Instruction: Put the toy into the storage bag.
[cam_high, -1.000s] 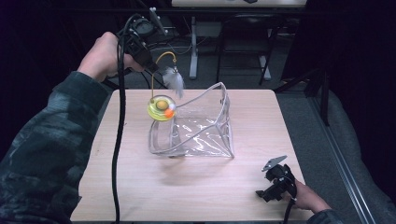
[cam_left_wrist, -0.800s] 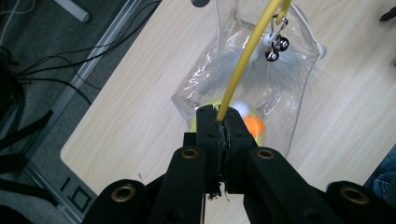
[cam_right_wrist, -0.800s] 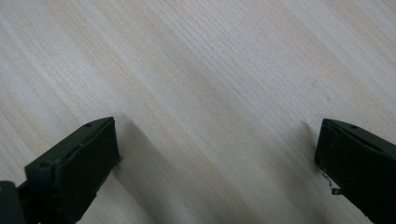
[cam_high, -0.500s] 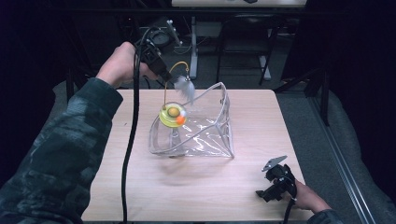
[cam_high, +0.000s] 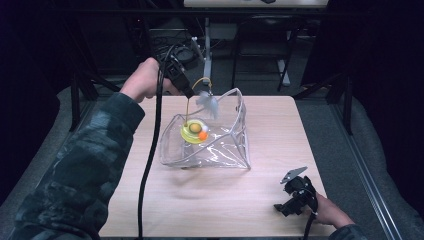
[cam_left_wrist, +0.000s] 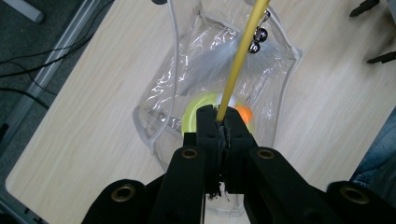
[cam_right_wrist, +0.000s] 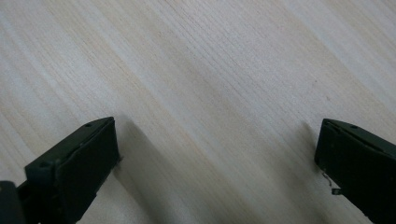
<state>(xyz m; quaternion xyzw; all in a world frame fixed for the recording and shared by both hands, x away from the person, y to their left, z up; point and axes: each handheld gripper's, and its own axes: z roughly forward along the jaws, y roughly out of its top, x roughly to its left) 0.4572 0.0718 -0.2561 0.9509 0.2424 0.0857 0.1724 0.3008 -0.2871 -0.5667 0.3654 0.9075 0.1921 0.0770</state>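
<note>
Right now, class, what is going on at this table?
A person holds a gripper in each hand. The left gripper is shut on a yellow wand, part of a cat toy with a grey feather, small bells and a yellow base carrying an orange ball. The toy hangs in the mouth of a clear plastic bag on the wooden table. The right gripper rests near the table's corner, jaws open on nothing.
</note>
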